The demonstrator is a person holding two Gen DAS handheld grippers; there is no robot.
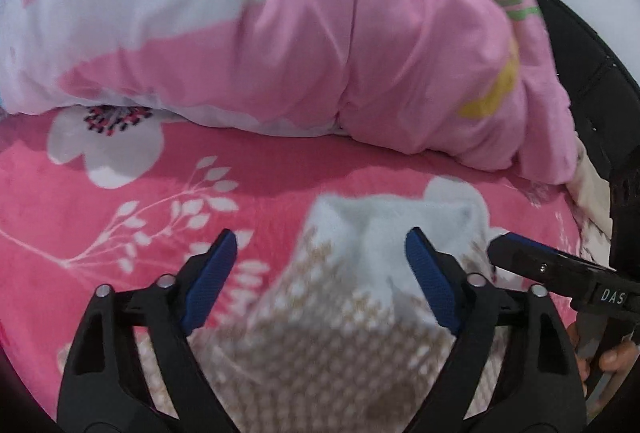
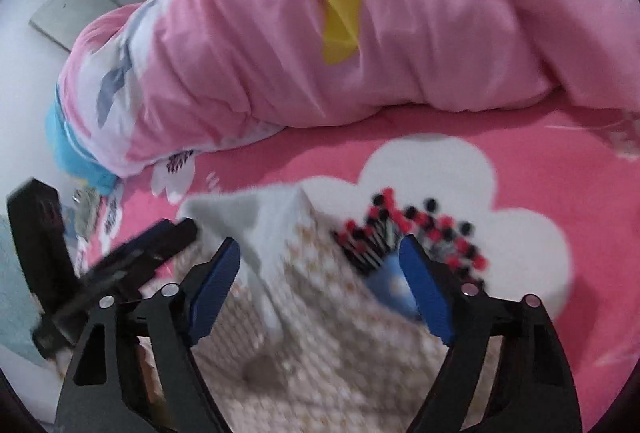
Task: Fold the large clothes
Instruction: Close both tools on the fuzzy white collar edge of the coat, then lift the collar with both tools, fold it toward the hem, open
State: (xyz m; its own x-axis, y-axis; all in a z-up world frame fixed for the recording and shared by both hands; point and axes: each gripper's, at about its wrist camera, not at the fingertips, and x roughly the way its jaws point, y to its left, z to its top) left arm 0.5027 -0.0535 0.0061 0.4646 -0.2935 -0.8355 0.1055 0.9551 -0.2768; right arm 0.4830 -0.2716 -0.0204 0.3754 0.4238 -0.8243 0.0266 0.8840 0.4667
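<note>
Both grippers tilt steeply down over a patterned garment (image 1: 320, 345) lying on the pink flowered bedspread (image 1: 120, 201). The left gripper (image 1: 320, 273) and right gripper (image 2: 320, 273) each stand with jaws wide apart, pads clear of the cloth beneath. Only the left view shows fingers (image 1: 616, 357) on the other handle; only the right view shows a blue cloth (image 2: 76, 153) under the pink quilt (image 2: 360, 33).
</note>
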